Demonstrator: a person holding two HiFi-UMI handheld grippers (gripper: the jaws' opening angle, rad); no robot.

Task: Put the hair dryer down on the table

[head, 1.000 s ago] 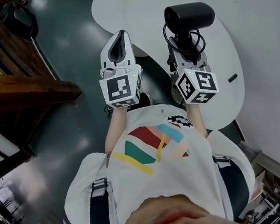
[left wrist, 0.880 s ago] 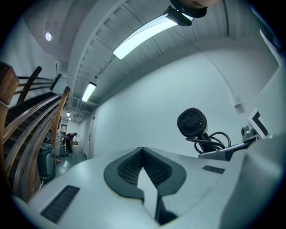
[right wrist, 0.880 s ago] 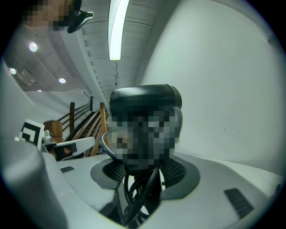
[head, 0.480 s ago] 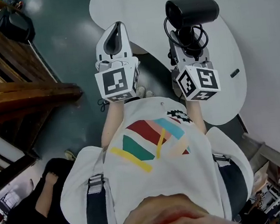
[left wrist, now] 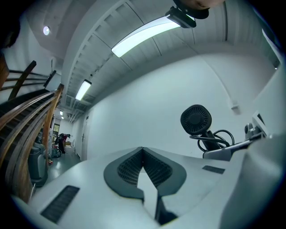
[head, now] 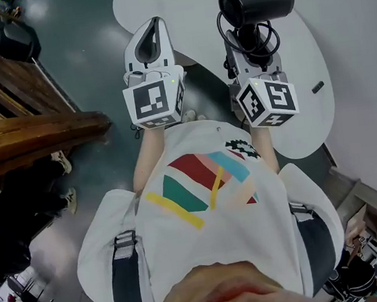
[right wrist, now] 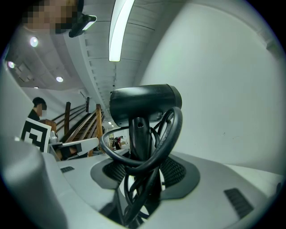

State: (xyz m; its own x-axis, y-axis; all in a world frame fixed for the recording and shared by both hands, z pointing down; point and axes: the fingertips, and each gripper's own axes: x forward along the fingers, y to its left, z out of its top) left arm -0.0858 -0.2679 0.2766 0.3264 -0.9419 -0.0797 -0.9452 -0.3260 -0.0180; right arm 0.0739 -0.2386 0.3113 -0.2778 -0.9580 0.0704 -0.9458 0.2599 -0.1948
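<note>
The white table point(head: 179, 9) is lying ahead of me. Over its middle I am holding the black hair dryer point(head: 256, 0), barrel uppermost, apparently clear of the surface. My right gripper point(head: 250, 42) is pinching its handle together with the looped cord point(right wrist: 147, 156). My left gripper point(head: 151, 33) is hovering beside it at the table's left edge, jaws pressed together on nothing. A small dark item point(head: 317, 87) is sitting near the right edge.
</note>
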